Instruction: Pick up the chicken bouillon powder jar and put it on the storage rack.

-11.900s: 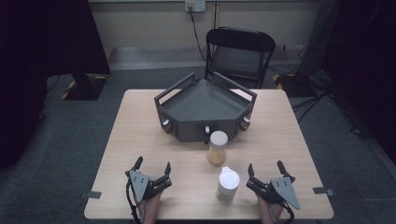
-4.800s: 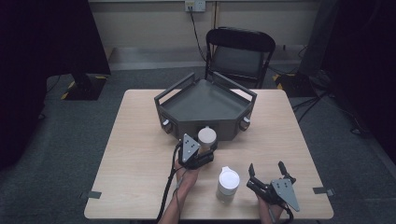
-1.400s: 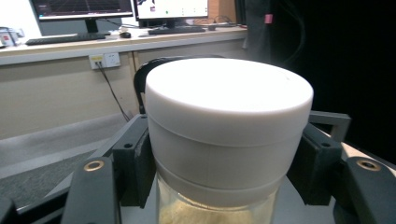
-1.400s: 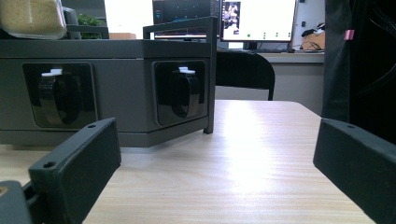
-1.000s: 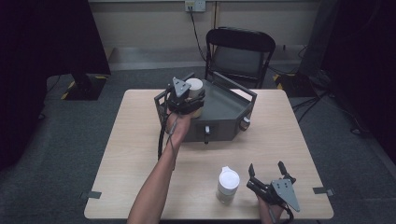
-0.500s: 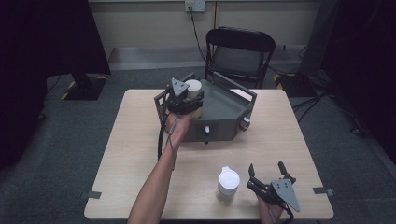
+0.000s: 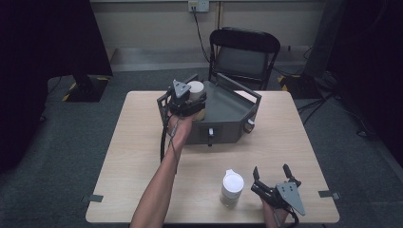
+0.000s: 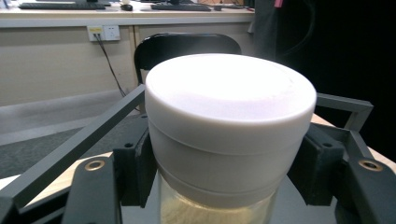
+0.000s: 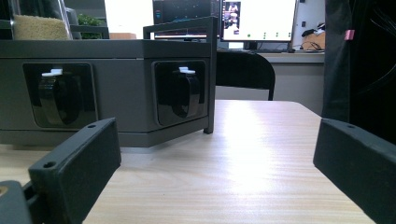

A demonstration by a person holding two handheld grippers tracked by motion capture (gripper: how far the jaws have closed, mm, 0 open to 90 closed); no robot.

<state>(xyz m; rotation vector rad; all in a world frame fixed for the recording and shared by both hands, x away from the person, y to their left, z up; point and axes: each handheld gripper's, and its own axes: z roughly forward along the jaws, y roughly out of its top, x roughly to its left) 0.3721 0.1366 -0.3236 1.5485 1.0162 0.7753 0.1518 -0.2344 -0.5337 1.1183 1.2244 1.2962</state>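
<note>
**Left hand-held gripper holds a jar over the grey tray; right one rests wide on the worktop**

At the left of the high view, a bare forearm (image 7: 164,178) reaches forward from the bottom edge across the pale wooden worktop (image 7: 128,156). The left hand-held gripper (image 7: 186,99) sits at the left rear corner of the dark grey angular tray (image 7: 228,111), its grey three-cornered plate on top and its cable trailing down beside the wrist. Its jaws are clamped on a white-lidded jar (image 7: 195,89), one on each side just under the lid. In the left gripper view the jar (image 8: 229,135) stands upright between the two black jaws, with pale yellowish grains visible through the clear wall below the lid, and the tray's grey rails (image 8: 74,149) run behind and beside it.

Farther right, near the front edge of the worktop, a second white-lidded jar (image 7: 232,186) stands upright and well apart from the tray. Just beside it on the right, the right hand-held gripper (image 7: 271,176) lies low on the worktop with its jaws spread wide and nothing between them. The right gripper view looks across bare wood toward the tray's front wall (image 9: 121,88), where two black knobs (image 9: 184,93) sit in recesses.

Behind the worktop stands a black chair (image 7: 244,52).
</note>
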